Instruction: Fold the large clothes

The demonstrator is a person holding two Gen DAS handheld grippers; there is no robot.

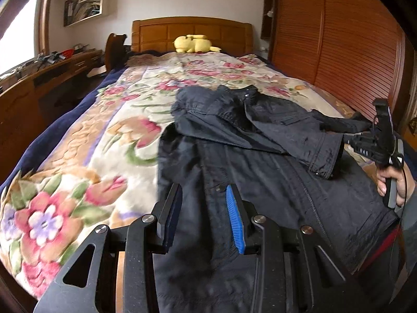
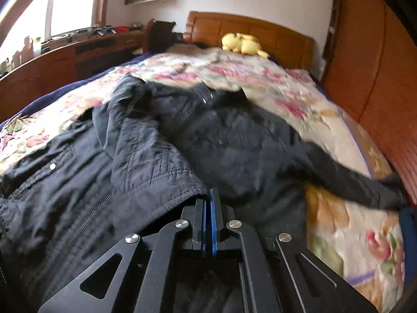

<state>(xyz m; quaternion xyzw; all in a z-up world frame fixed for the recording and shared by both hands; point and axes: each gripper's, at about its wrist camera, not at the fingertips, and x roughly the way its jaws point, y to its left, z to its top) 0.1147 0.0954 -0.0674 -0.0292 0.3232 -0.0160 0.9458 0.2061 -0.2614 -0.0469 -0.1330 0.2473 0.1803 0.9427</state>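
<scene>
A wide bed with a flowery cream and pink blanket [image 1: 86, 140] is seen, and the big dark blue zip-up jacket [image 1: 234, 172] is spread on it, near the foot and toward the wooden wardrobe side. One sleeve has been laid across the jacket's chest, so the fold seems to be only partly done. The other sleeve [image 2: 359, 180] is stretched out over the blanket toward the wardrobe.

The cuff of the folded sleeve [image 2: 182, 182] is pinched by the right gripper [image 2: 208, 224], whose blue pads are pressed tight together on the cloth edge. The left gripper [image 1: 204, 214] is held partly open above the jacket's lower front; nothing is seen between its fingers.

It is judged that the sleeve is being placed over the body. Next, the cuff should be let go flat, and the stretched-out sleeve should be picked up and brought in the same way.

A small yellow soft toy [image 1: 194, 43] is lying by the headboard.
</scene>
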